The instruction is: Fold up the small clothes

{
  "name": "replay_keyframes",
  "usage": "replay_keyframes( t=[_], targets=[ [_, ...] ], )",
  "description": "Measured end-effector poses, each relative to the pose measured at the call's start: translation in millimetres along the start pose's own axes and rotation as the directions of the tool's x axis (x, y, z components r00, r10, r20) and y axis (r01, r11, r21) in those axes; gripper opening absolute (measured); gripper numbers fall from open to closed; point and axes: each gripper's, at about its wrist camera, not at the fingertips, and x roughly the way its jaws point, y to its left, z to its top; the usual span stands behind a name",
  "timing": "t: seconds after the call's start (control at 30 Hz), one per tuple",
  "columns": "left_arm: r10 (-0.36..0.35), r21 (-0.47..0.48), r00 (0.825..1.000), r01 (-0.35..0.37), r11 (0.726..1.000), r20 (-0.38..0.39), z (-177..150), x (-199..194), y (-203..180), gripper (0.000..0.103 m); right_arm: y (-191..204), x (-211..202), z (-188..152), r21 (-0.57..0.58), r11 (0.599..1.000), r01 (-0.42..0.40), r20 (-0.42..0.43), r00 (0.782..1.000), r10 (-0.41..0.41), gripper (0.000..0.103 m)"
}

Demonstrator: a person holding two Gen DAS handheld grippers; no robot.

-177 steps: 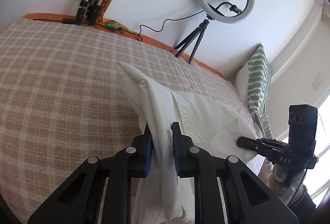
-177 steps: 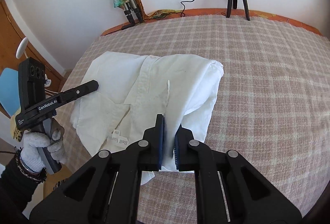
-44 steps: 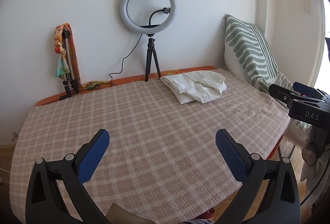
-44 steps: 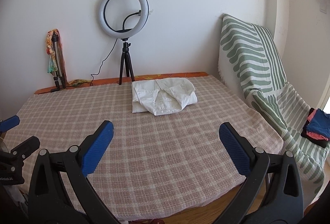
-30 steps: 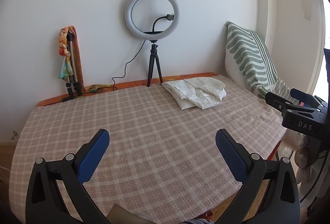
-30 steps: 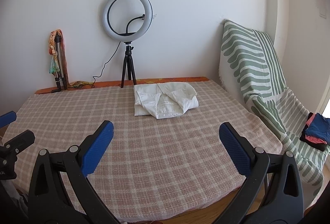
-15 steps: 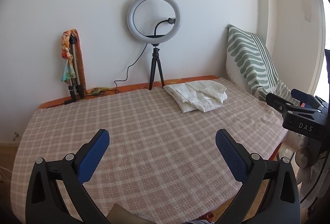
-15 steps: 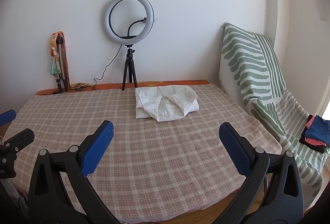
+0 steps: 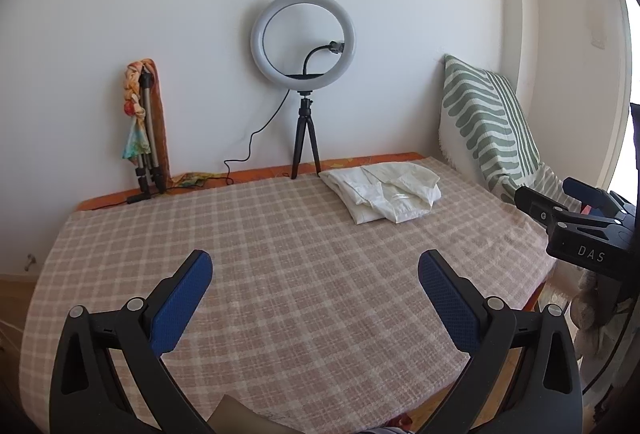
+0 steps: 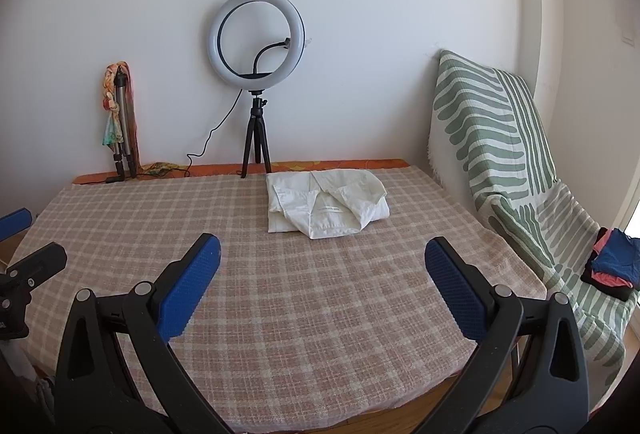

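Note:
A folded white shirt (image 9: 386, 191) lies on the checked tablecloth (image 9: 280, 254) at the far right of the table, close to the wall; it also shows in the right wrist view (image 10: 328, 208). My left gripper (image 9: 316, 266) is open and empty, held back over the table's near edge. My right gripper (image 10: 322, 252) is open and empty too, also near the front edge. The right gripper shows at the right of the left wrist view (image 9: 576, 218). The left gripper shows at the left edge of the right wrist view (image 10: 24, 258).
A ring light on a small tripod (image 9: 303, 82) stands at the back by the wall, its cable (image 9: 248, 146) trailing left. A folded tripod with a colourful cloth (image 9: 142, 130) leans at back left. A green striped throw (image 10: 500, 162) covers a seat on the right, holding a pile of coloured clothes (image 10: 612, 268).
About six seconds ago both grippers were shut on the white shirt. Now both are open and pulled back, and the shirt lies folded at the far right. In the last second little has moved.

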Motion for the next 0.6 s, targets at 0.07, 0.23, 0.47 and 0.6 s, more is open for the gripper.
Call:
replay_keyframes(
  t=[0.07, 0.23, 0.47, 0.6],
  targets=[
    [-0.002, -0.003, 1.000, 0.002, 1.000, -0.005, -0.7, 1.0, 0.5, 0.102, 0.1, -0.1, 0.4, 0.000, 1.000, -0.001, 0.001, 1.000, 0.001, 0.103],
    [-0.006, -0.002, 1.000, 0.006, 1.000, -0.006, -1.3, 1.2, 0.3, 0.102, 0.8, -1.2, 0.0, 0.002, 1.000, 0.000, 0.000, 1.000, 0.000, 0.103],
    [0.003, -0.003, 1.000, -0.003, 1.000, -0.009, -2.8, 1.6, 2.5, 0.102, 5.7, 0.0, -0.6, -0.014, 1.000, -0.004, -0.002, 1.000, 0.004, 0.103],
    [0.013, -0.005, 1.000, -0.013, 1.000, -0.005, -3.4, -0.1, 4.5, 0.102, 9.7, 1.3, -3.3, -0.020, 1.000, -0.016, -0.004, 1.000, 0.016, 0.103]
  ],
)
